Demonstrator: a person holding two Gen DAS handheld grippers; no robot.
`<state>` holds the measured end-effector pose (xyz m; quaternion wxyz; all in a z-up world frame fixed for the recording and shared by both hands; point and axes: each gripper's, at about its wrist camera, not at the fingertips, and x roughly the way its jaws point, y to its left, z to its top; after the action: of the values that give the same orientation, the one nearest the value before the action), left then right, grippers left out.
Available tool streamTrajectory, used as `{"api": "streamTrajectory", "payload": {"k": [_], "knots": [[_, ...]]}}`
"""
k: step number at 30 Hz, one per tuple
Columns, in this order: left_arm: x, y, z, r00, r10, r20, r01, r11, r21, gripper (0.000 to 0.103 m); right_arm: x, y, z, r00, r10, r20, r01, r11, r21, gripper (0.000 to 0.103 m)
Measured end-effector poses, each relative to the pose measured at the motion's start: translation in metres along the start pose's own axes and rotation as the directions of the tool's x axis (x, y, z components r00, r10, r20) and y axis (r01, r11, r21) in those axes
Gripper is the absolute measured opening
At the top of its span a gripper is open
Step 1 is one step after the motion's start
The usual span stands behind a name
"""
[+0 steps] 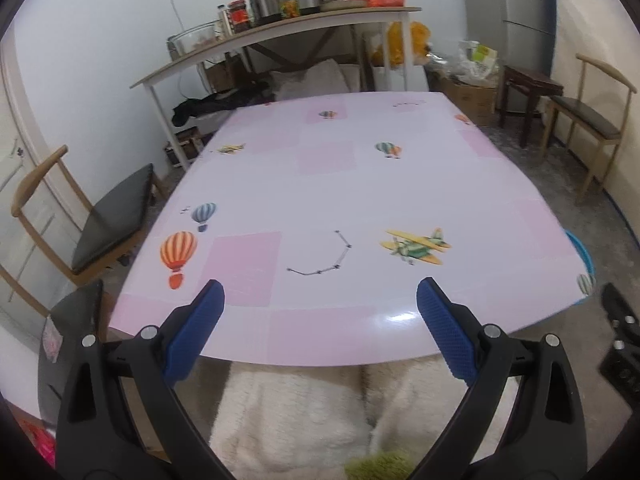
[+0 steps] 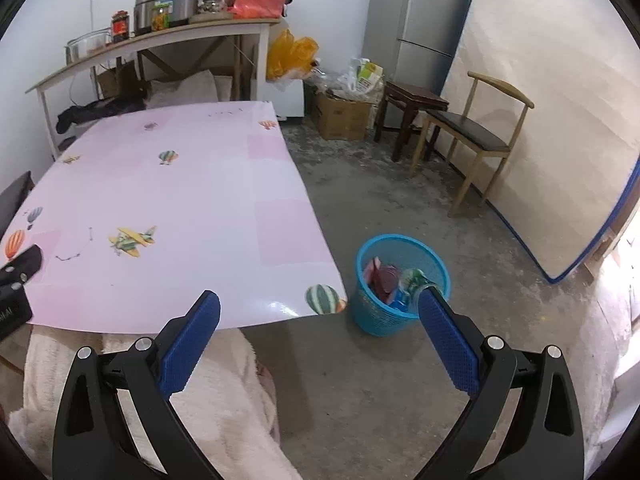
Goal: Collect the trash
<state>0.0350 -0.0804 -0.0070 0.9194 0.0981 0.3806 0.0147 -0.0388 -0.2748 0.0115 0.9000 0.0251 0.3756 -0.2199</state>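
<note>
We're looking across the room: a grey fridge (image 2: 416, 12) and a leaning mattress (image 2: 552, 128) on the far right, a long shelf table (image 1: 280, 36) crowded with a cooker and jars at the back, wooden chairs (image 2: 472, 136) either side. In front of us the surface (image 1: 340, 184), covered in a pink cloth printed with balloons and planes, carries no loose trash that we can see. The trash (image 2: 390, 280) sits in the blue basket (image 2: 400, 316) on the floor, just off the near right corner of the surface: crumpled wrappers, red and green.

So we judge the collecting close to done, or done. The risks from here are small but real. The basket stands close under the right gripper (image 2: 320, 308), and a careless swing could tip it and spill the wrappers over the concrete floor. A light piece perched near the rim could also slip out.

Both tools hang at the near edge above a fluffy white blanket. The left gripper (image 1: 320, 292) has its fingers (image 1: 208, 312) spread wide, nothing between them; the right one is spread just as wide and holds nothing.
</note>
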Motion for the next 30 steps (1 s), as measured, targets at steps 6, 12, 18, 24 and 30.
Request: {"api": "streamTrajectory", "payload": {"k": [6, 12, 18, 24, 30], "knots": [[0.003, 0.006, 0.000, 1.000, 0.013, 0.000, -0.013, 1.000, -0.012, 0.093, 0.004, -0.014, 0.000, 0.999, -0.048, -0.023, 0.049, 0.998, 0.039, 0.096], [0.002, 0.007, 0.003, 1.000, 0.014, 0.007, -0.013, 1.000, -0.016, 0.093, 0.008, -0.016, -0.001, 0.998, -0.055, -0.041, 0.057, 0.998, 0.038, 0.096], [0.004, 0.003, 0.001, 1.000, 0.008, -0.012, -0.008, 1.000, -0.002, 0.093, 0.009, -0.012, 0.003, 0.997, -0.071, -0.034, 0.072, 0.997, 0.022, 0.096], [0.003, 0.003, 0.001, 1.000, 0.012, -0.003, -0.012, 1.000, -0.004, 0.093, 0.008, -0.013, 0.002, 0.997, -0.071, -0.032, 0.072, 0.997, 0.023, 0.096], [0.003, 0.004, 0.001, 1.000, 0.012, -0.003, -0.012, 1.000, -0.008, 0.093, 0.007, -0.011, 0.003, 0.997, -0.079, -0.025, 0.080, 0.997, 0.020, 0.096]]}}
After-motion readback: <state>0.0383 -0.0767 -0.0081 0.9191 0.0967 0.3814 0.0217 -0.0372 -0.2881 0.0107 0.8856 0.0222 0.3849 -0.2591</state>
